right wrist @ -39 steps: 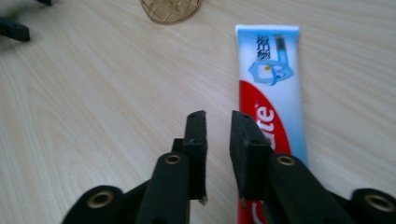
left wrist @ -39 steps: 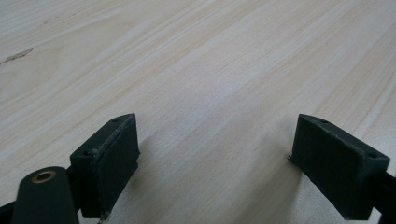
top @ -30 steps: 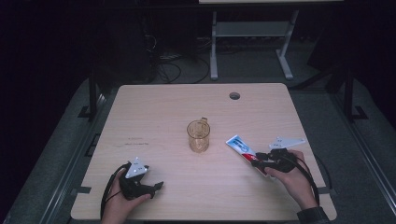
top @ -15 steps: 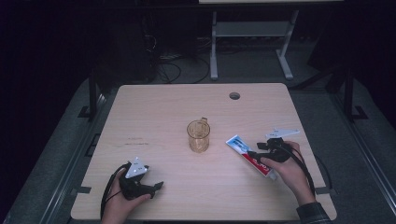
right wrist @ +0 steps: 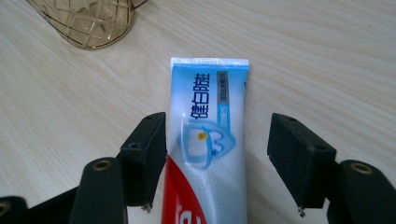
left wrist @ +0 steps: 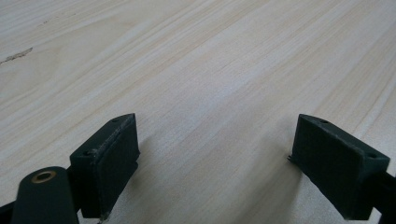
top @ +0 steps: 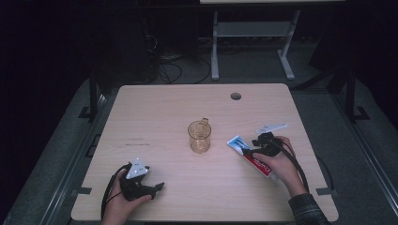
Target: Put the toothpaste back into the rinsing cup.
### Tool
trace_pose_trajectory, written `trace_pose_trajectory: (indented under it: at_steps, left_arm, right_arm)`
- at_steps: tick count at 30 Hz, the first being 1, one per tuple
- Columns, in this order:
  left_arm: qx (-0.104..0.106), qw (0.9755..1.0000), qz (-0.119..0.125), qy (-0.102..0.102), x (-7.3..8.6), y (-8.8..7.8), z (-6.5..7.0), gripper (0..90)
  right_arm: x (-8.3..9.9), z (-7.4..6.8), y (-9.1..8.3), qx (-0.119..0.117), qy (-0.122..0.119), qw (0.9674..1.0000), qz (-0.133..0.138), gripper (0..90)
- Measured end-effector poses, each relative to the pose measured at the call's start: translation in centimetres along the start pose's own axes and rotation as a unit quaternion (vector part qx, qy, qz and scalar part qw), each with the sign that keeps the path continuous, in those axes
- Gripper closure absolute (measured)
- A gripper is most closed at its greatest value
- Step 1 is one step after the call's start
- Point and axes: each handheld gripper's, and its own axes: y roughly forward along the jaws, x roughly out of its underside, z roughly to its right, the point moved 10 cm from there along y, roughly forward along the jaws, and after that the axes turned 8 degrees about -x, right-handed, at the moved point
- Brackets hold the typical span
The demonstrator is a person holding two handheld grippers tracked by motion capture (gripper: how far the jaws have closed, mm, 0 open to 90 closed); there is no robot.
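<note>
A white, blue and red toothpaste tube lies flat on the wooden table, right of an amber glass mug. My right gripper sits over the tube. In the right gripper view the tube runs between the two jaws of that gripper, crimped end pointing away. The jaws have just been opening; the left pad stands close beside the tube and the right pad is clear of it. My left gripper rests near the front left edge, open over bare wood.
The mug's base stands just beyond the tube's crimped end. A round cable hole is in the table's far side. A metal stand and floor cables lie behind the table.
The right hand has carried its gripper away from the near edge and a little left, along the tube. Tube, mug and left gripper kept their places.
</note>
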Motion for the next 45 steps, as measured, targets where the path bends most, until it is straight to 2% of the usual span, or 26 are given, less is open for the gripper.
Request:
trace_pose_trajectory:
  at_steps: [3,9,12,14,17,25,33,37,45]
  left_arm:
    - [0.0,1.0,0.0,0.0,0.0,0.0,0.0,13.5]
    - [0.0,1.0,0.0,0.0,0.0,0.0,0.0,13.5]
    - [0.0,1.0,0.0,0.0,0.0,0.0,0.0,13.5]
    - [0.0,1.0,0.0,0.0,0.0,0.0,0.0,13.5]
    - [0.0,1.0,0.0,0.0,0.0,0.0,0.0,13.5]
    - [0.001,1.0,0.0,0.001,0.0,0.0,0.0,13.5]
    - [0.001,1.0,0.0,0.001,0.0,0.0,0.1,13.5]
    - [0.001,1.0,0.0,0.001,0.0,0.0,0.1,13.5]
    - [0.001,1.0,0.0,0.001,0.0,0.0,0.1,13.5]
  right_arm:
    - [-0.4,0.0,0.5,-0.002,0.001,1.0,-0.003,36.5]
    - [-0.6,0.1,1.5,0.004,0.001,0.9995,-0.032,33.1]
    - [-0.8,0.1,1.9,0.006,0.002,0.9994,-0.035,33.2]
    - [-0.6,0.1,2.2,0.008,-0.002,0.9986,-0.052,32.8]
    - [-0.7,0.0,2.7,0.006,-0.004,0.9982,-0.059,33.4]
    - [-0.6,-0.1,3.5,0.02,-0.019,0.9953,-0.093,34.0]
    - [-0.8,-0.3,3.6,0.027,-0.03,0.9933,-0.108,38.8]
    - [-0.8,-0.2,3.6,0.028,-0.029,0.9933,-0.109,40.3]
    - [-0.9,-0.4,3.5,0.032,-0.021,0.9913,-0.126,46.2]
